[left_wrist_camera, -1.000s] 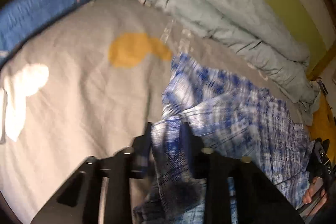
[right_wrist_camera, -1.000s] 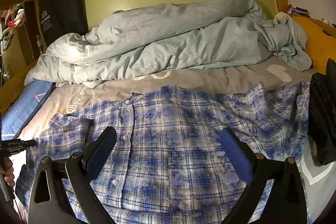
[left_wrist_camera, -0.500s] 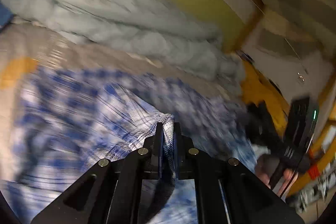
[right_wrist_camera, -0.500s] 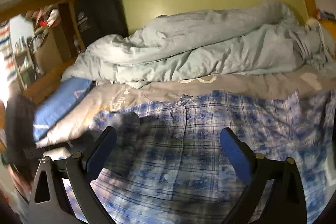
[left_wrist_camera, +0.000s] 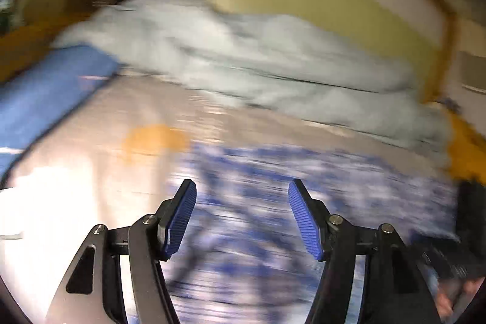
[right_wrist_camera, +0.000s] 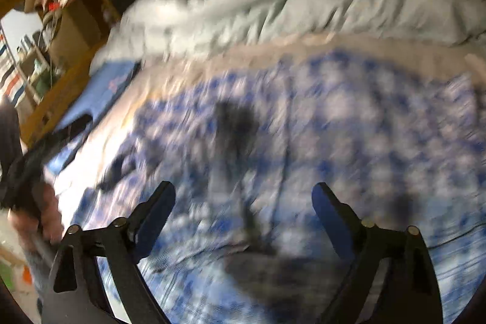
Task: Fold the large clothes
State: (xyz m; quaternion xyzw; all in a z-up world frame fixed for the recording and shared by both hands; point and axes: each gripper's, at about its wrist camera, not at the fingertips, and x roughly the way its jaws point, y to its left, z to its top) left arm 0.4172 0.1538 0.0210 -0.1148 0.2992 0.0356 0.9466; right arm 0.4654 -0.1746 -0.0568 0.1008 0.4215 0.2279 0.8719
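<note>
Left tongs (left_wrist_camera: 242,213) gape wide, gripping nothing; right tongs (right_wrist_camera: 244,216) likewise spread, empty.

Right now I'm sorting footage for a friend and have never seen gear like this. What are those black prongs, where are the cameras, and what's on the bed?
No robot here: a person holds a two-finger gripper in each hand, and each carries a wide-angle camera looking along its fingers. One picture comes from the left gripper, the other from the right gripper. Both are open and hold nothing. Below them a blue plaid shirt lies spread on a grey bedsheet. A crumpled pale duvet is piled toward the wall, and a blue cushion lies at the left. Both pictures are blurred, so finer detail cannot be told.
</note>
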